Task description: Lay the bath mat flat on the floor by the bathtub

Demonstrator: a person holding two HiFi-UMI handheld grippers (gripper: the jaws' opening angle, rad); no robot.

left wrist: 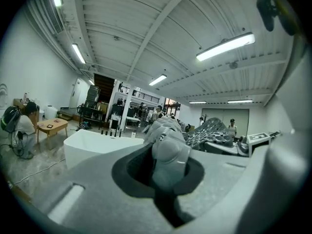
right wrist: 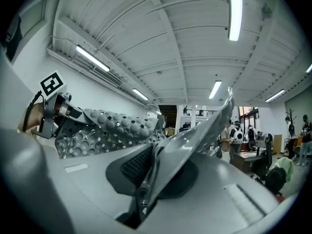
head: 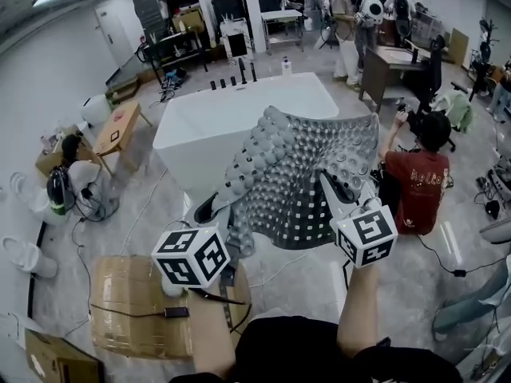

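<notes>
The grey bath mat (head: 307, 178), studded with bubbles and holes, hangs in the air between my two grippers, in front of the white bathtub (head: 211, 122). My left gripper (head: 217, 212) is shut on the mat's rolled left edge; in the left gripper view a bunched fold of the mat (left wrist: 168, 152) fills the jaws. My right gripper (head: 334, 186) is shut on the mat's right edge, and in the right gripper view that thin edge (right wrist: 187, 143) runs up out of the jaws. From there the mat stretches across to the left gripper (right wrist: 48, 113).
A cardboard box (head: 140, 313) lies on the floor by my left arm. A person in a red shirt (head: 419, 186) sits right of the tub, and another crouches at the left (head: 68, 182). A low wooden table (head: 116, 130) stands nearby. Cables (head: 144, 210) cross the concrete floor.
</notes>
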